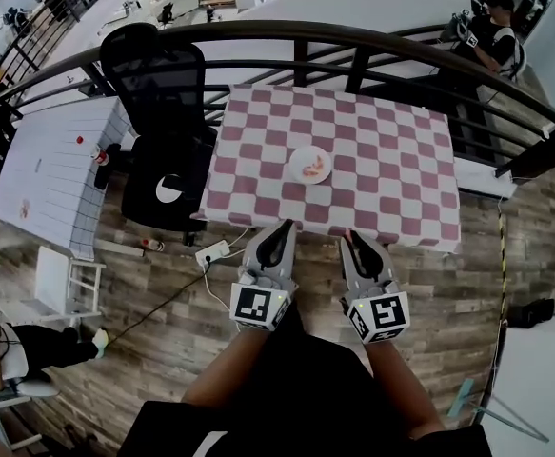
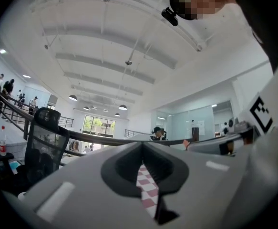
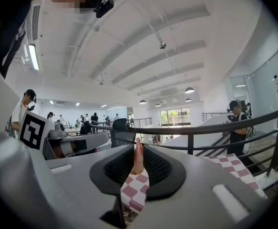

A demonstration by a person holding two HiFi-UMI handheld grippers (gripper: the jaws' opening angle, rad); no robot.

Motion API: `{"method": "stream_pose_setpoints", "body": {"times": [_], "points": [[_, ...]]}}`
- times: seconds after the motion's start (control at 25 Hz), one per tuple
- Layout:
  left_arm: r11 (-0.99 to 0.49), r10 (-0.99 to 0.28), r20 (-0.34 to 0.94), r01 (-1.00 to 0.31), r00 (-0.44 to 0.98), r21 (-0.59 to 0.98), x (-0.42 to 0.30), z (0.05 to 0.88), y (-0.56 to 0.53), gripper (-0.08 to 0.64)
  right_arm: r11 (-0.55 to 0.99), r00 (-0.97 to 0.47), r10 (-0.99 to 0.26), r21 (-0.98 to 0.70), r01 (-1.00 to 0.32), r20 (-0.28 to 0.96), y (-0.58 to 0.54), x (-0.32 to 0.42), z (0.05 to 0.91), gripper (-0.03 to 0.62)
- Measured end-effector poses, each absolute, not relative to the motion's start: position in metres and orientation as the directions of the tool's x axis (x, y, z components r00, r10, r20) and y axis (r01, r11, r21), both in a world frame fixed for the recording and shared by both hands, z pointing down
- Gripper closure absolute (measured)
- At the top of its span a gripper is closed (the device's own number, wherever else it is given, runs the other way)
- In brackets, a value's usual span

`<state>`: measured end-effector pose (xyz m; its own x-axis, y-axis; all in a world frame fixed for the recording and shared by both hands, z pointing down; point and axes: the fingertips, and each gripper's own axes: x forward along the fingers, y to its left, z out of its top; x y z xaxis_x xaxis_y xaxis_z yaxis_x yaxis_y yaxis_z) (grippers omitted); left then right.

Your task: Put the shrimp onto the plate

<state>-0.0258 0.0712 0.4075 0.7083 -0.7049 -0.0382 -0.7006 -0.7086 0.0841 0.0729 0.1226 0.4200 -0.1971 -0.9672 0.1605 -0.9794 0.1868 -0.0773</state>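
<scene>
A white plate (image 1: 309, 152) with pinkish shrimp (image 1: 312, 168) on it stands near the middle of the pink-and-white checkered table (image 1: 391, 160). My right gripper (image 1: 351, 239) hovers at the table's near edge, shut on a small orange-pink shrimp (image 3: 138, 157) that stands upright between its jaws; the shrimp also pokes out at its tip (image 1: 348, 235). My left gripper (image 1: 283, 228) hangs beside it to the left, its jaws together with nothing in them, and only a sliver of the checkered cloth (image 2: 146, 185) shows through. Both grippers are well short of the plate.
A black office chair (image 1: 158, 112) stands at the table's left side. A curved dark railing (image 1: 353, 41) runs behind the table. A white table (image 1: 49, 169) lies further left. A power strip (image 1: 210, 252) and cable lie on the wooden floor.
</scene>
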Motion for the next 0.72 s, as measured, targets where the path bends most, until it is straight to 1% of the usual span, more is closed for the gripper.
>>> {"method": "stream_pose_setpoints", "body": {"times": [0.28, 0.56, 0.72], "points": [[-0.742, -0.666, -0.013, -0.661, 0.746, 0.114, -0.015, 0.408, 0.022, 0.552, 0.161, -0.174, -0.966, -0.078, -0.984, 0.191, 0.058, 0.073, 0.422, 0.535], [-0.75, -0.655, -0.01, -0.649, 0.755, 0.13, -0.026, 0.409, -0.029, 0.552, 0.147, -0.157, -0.967, -0.065, -0.987, 0.202, 0.0, 0.065, 0.419, 0.535], [-0.745, -0.654, -0.005, -0.643, 0.757, 0.175, -0.036, 0.419, -0.054, 0.552, 0.141, -0.148, -0.966, -0.045, -0.989, 0.214, -0.027, 0.057, 0.425, 0.535]]}}
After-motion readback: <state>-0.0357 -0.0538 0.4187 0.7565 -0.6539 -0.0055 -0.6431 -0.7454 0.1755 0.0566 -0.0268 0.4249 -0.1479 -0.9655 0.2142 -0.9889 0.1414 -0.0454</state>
